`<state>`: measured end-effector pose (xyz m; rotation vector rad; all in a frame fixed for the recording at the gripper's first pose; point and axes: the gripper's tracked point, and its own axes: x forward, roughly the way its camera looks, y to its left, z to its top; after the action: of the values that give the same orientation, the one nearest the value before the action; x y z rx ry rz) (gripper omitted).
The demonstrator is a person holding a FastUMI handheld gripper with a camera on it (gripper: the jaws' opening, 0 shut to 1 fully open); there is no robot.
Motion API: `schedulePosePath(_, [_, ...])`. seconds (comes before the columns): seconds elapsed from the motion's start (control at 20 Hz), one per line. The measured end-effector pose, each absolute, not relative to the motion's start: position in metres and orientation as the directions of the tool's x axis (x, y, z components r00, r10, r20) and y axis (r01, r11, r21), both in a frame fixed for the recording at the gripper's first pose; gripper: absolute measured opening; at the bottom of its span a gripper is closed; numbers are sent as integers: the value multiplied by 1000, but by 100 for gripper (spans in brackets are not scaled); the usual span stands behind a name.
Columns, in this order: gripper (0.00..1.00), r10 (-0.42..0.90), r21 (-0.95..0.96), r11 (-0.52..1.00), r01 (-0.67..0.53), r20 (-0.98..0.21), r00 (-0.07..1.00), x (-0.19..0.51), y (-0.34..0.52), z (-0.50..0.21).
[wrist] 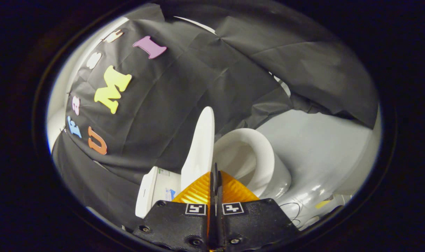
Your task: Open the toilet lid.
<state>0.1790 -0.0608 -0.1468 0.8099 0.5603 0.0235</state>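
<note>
Pressed together with no gap between them, the 2 fingers of the gripper (215,175) hold nothing that I can make out; their tips sit just in front of the lower edge of the toilet lid (199,147), and whether they touch it I cannot tell.

Largest first: the grey floor (317,154) spreads from 1 o'clock to 4 o'clock of the fingers. Next comes the toilet bowl (265,164), white and glossy, lying at about 1 o'clock just beyond the tips. Its mouth faces the camera and nothing solid shows inside it; whether it holds water is hidden by the view's tilt. The cistern (153,189) sits at 10 o'clock beside the fingers, closed, so its contents cannot be seen.

The lid itself rises from the tips toward 12 o'clock, seen edge-on, standing well clear of the bowl's rim, so by my judgement the opening is largely done. It looks like a thin, stiff plastic shell: light, rigid, smooth and likely slippery against hard fingers. It probably swings on a hinge near the cistern, so a push or pinch at the free edge, farthest from that hinge, would give the most leverage. A dropped lid could slam, so a gentle finish seems wise.

Smallest, a thin dark cable (292,210) loops on the floor at 4 o'clock.
</note>
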Motion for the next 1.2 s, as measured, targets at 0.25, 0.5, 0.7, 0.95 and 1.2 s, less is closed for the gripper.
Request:
schedulePosePath(0.25, [4,202,653,738,169,-453,869,177,-48,-124])
schedulePosePath(0.5, [4,163,589,795,145,-438,884,176,-27,-103])
schedulePosePath(0.7, [4,145,562,816,136,-427,892,177,-15,-90])
schedulePosePath(0.95, [4,130,534,836,124,-414,901,178,-2,-75])
schedulePosePath(1.2, [4,129,517,849,107,-399,908,177,11,-59])
